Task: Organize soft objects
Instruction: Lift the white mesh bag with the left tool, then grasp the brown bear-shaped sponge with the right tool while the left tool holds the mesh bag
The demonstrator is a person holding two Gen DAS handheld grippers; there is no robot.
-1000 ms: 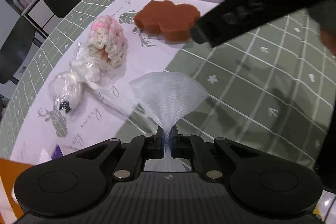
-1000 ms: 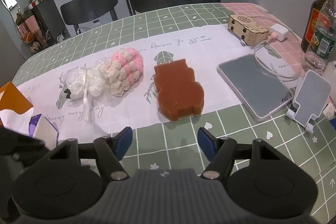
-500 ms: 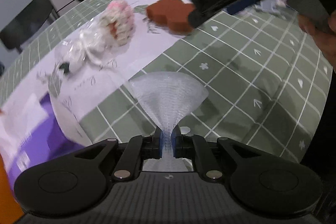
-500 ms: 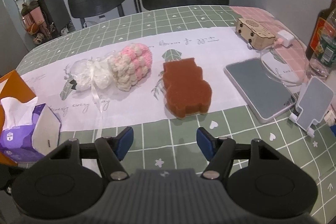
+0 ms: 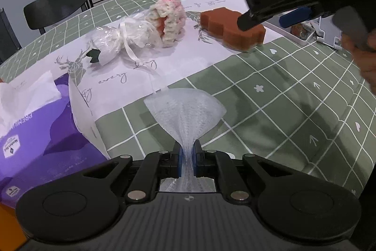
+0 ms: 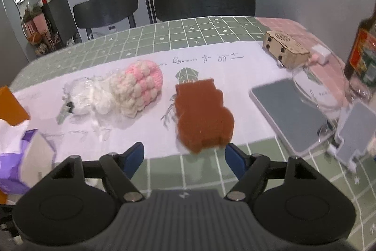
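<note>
The left gripper (image 5: 187, 160) pinches a white foam net sleeve (image 5: 185, 113) at lower centre. The right gripper (image 6: 184, 158), jaws just widening and empty, hovers beside the brown sponge (image 6: 203, 114) at mid-frame, right of the crochet bundle (image 6: 138, 88)

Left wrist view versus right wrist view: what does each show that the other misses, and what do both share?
Only the left wrist view shows the white foam net pinched between the left gripper fingers, with the right gripper reaching over the table. Only the right wrist view shows the grey tablet, wooden box and bottle. Both show the brown sponge, crochet bouquet and tissue box.
</note>
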